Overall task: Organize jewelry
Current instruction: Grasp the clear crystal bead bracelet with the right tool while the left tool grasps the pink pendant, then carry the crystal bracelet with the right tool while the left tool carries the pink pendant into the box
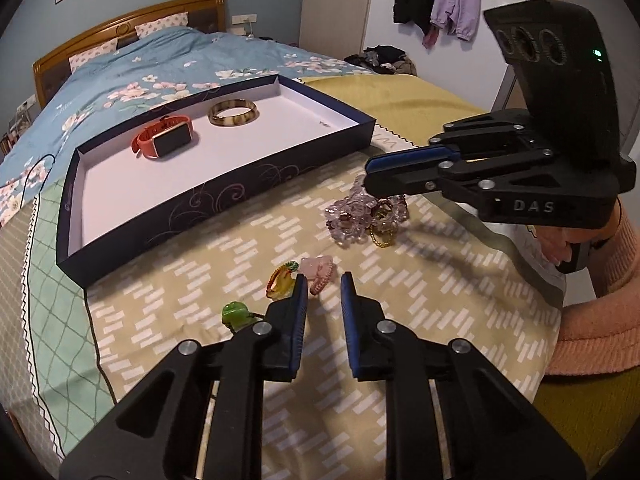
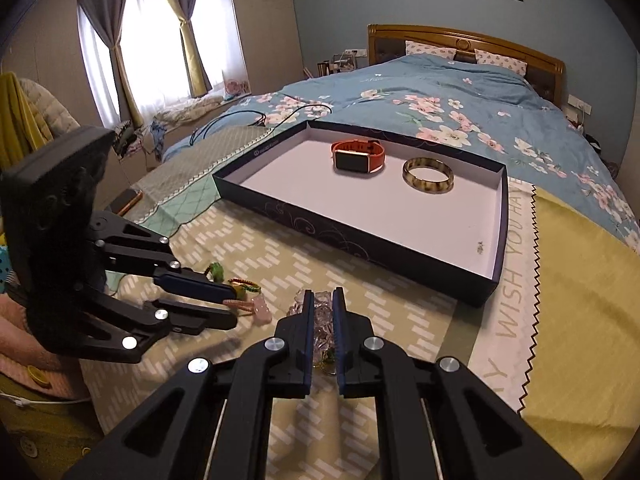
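A dark box tray with a white floor holds an orange-strapped watch and a tortoiseshell bangle. It shows in the right wrist view too, with the watch and the bangle. On the patterned cloth lie a clear bead bracelet, a pink charm, a yellow-green charm and a green charm. My left gripper is open just in front of the pink charm. My right gripper stands narrowly open around the bead bracelet.
The cloth lies on a bed with a blue floral duvet and a yellow blanket. A wooden headboard stands at the far end. A black cable lies left of the tray.
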